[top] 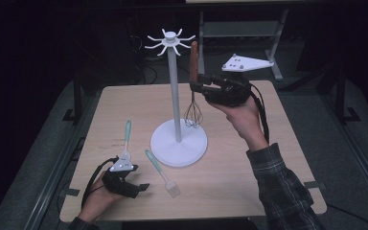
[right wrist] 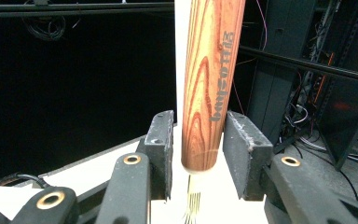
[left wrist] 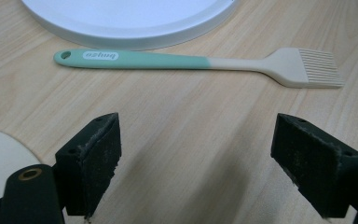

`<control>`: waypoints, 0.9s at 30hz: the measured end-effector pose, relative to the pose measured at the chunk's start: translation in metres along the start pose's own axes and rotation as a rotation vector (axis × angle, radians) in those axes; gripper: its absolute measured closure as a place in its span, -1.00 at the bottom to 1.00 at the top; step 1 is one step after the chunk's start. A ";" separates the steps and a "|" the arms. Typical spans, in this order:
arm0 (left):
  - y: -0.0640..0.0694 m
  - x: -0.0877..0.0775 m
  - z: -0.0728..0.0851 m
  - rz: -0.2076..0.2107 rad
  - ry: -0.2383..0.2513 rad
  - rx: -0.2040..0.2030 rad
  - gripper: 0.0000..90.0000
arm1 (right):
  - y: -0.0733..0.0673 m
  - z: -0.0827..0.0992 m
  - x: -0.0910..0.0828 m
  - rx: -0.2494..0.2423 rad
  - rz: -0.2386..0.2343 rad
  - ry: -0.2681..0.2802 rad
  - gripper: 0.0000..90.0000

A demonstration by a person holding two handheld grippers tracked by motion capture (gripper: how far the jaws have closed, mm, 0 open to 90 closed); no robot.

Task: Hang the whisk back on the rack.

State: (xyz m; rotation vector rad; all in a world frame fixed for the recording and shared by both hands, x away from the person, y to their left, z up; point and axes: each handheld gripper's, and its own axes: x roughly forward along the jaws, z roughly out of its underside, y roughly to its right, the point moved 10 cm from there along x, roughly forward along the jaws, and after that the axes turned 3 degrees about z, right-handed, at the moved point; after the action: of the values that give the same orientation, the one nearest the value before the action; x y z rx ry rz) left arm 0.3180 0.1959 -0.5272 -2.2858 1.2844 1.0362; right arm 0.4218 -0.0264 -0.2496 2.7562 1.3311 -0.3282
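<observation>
A whisk with a wooden handle [top: 194, 62] hangs upright beside the pole of a white hook stand [top: 174, 81], its top near one of the hooks. My right gripper [top: 196, 86] is raised and has the handle [right wrist: 209, 93] between its jaws. The jaws stand apart, with a thin gap showing at one pad [right wrist: 163, 140]. My left gripper [top: 141, 188] rests low on the table, open and empty [left wrist: 196, 154]. A mint-handled basting brush [left wrist: 200, 63] lies just ahead of it. A mint-handled spatula [top: 126, 139] lies by its side.
The stand's round white base [top: 178, 143] sits mid-table, close behind the brush [top: 162, 172]. The wooden table [top: 249, 187] has bare room at the right front. Dark frames and cables stand beyond the far edge.
</observation>
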 end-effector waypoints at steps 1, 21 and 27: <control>0.001 0.000 0.000 0.002 0.001 -0.007 -0.65 | 0.000 0.000 0.001 -0.003 -0.001 -0.001 0.48; 0.001 0.000 -0.001 0.004 0.008 -0.006 -0.65 | 0.005 -0.002 0.011 -0.002 -0.014 0.025 0.55; 0.001 0.000 0.000 0.004 0.002 -0.004 -0.65 | 0.003 -0.004 0.015 -0.030 0.056 0.014 0.56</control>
State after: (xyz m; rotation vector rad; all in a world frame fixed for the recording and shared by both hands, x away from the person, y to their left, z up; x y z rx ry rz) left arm 0.3174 0.1952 -0.5270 -2.2891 1.2899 1.0388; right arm 0.4335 -0.0161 -0.2492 2.7702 1.2486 -0.2836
